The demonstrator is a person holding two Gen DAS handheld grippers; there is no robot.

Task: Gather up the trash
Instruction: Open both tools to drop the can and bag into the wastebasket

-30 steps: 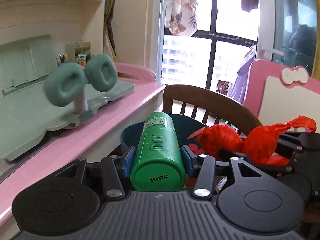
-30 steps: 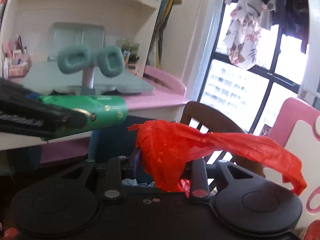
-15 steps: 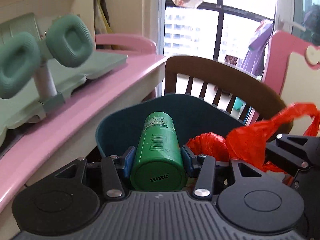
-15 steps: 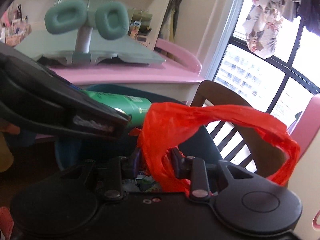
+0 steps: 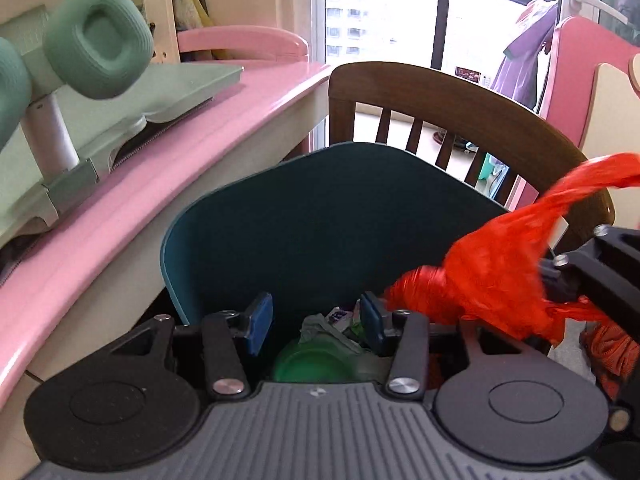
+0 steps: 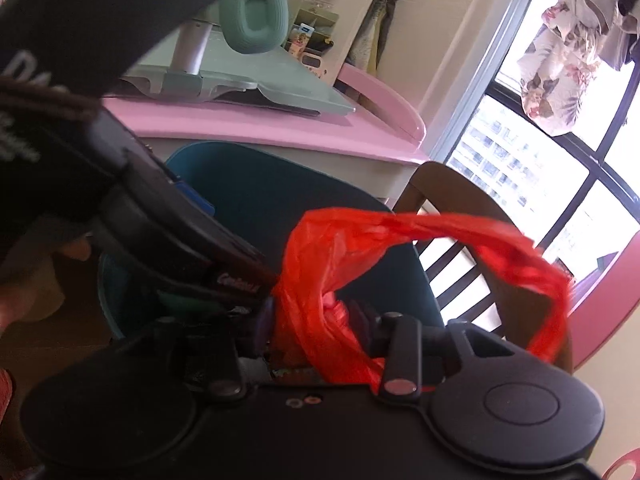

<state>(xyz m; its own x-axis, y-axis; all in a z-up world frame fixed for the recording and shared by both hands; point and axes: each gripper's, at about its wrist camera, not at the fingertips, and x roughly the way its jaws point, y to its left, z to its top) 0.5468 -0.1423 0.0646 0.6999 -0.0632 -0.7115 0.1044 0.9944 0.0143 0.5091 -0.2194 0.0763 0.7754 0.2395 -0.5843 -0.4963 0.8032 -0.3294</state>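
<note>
While both point down over the bin (image 5: 320, 216), the left tongs (image 5: 310, 322) stand open above the dropped green bottle (image 5: 316, 360); the right tongs (image 6: 316, 320), just opening, loosely flank the red bag (image 6: 320, 264).

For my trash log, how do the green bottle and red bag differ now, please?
The green bottle lies in the teal bin, clear of the left gripper; the red bag hangs between the jaws of the right gripper, which have just been opening. The bottle is rigid, the bag crumpled. Both are at the bin.
</note>
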